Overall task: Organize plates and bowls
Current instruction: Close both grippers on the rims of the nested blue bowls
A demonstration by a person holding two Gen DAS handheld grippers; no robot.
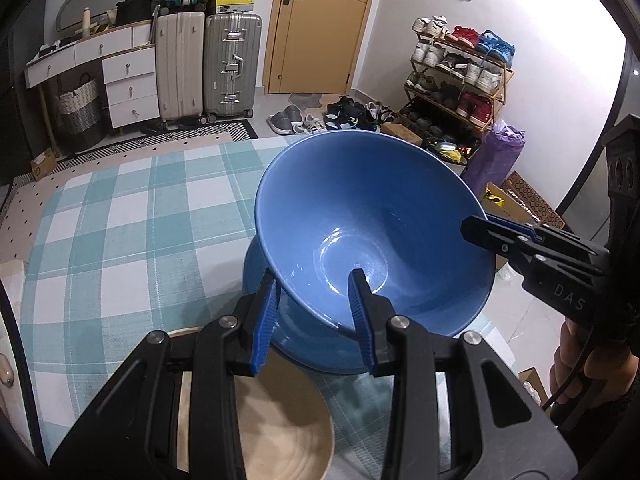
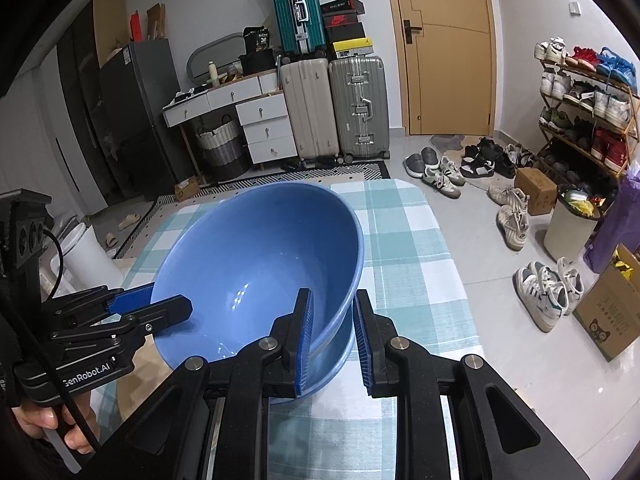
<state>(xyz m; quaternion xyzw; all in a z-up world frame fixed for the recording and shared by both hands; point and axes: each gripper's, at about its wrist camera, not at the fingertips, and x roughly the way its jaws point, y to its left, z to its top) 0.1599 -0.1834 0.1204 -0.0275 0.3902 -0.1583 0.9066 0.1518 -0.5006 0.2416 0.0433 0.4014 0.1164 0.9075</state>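
Observation:
A large blue bowl (image 1: 372, 216) is tilted over a blue plate (image 1: 304, 344) on the checked tablecloth; it also shows in the right wrist view (image 2: 256, 256). My left gripper (image 1: 314, 300) straddles the bowl's near rim, one finger inside, one outside, shut on it. My right gripper (image 2: 332, 320) grips the opposite rim the same way; it shows in the left wrist view (image 1: 500, 236). The left gripper shows in the right wrist view (image 2: 160, 304). A beige ribbed plate (image 1: 280, 428) lies under the left gripper.
The table with the teal checked cloth (image 1: 120, 220) ends at the right, with floor beyond. Suitcases (image 1: 208, 64), a white drawer unit (image 1: 128, 80), a shoe rack (image 1: 460, 72), loose shoes (image 2: 512, 216) and cardboard boxes (image 2: 612, 312) stand around the room.

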